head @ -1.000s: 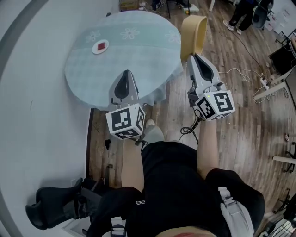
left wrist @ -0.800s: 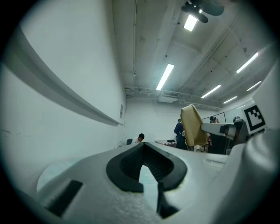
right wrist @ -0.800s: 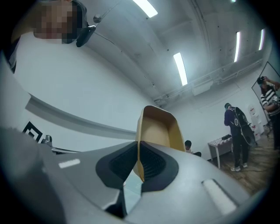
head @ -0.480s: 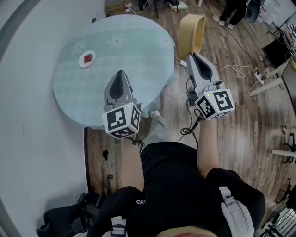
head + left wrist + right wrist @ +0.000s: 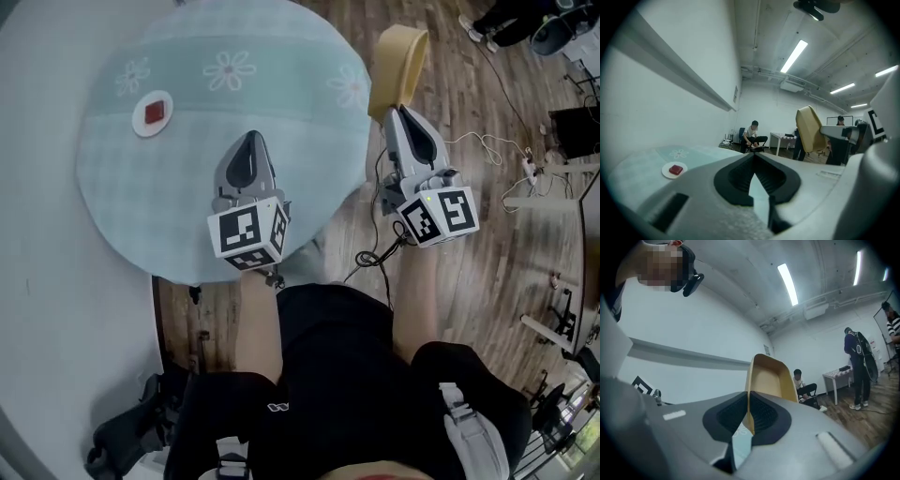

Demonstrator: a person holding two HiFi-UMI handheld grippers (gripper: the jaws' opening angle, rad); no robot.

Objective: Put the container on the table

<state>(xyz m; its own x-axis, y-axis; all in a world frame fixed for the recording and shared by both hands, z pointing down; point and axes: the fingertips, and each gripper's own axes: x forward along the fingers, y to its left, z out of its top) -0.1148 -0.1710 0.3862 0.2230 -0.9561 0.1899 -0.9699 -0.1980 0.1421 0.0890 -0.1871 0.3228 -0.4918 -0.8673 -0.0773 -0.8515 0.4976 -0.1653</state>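
Head camera looks steeply down; all views share the container (image 5: 398, 58).

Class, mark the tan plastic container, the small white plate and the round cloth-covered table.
Tan plastic container (image 5: 392, 70): head view, its side wall.
Small white plate (image 5: 139, 120): head view, bare rim.
Round table with pale green cloth (image 5: 178, 187): head view, bare cloth.

Tan container (image 5: 398, 58); pale-green tablecloth (image 5: 178, 202) with white daisies, perhaps faintly checked.
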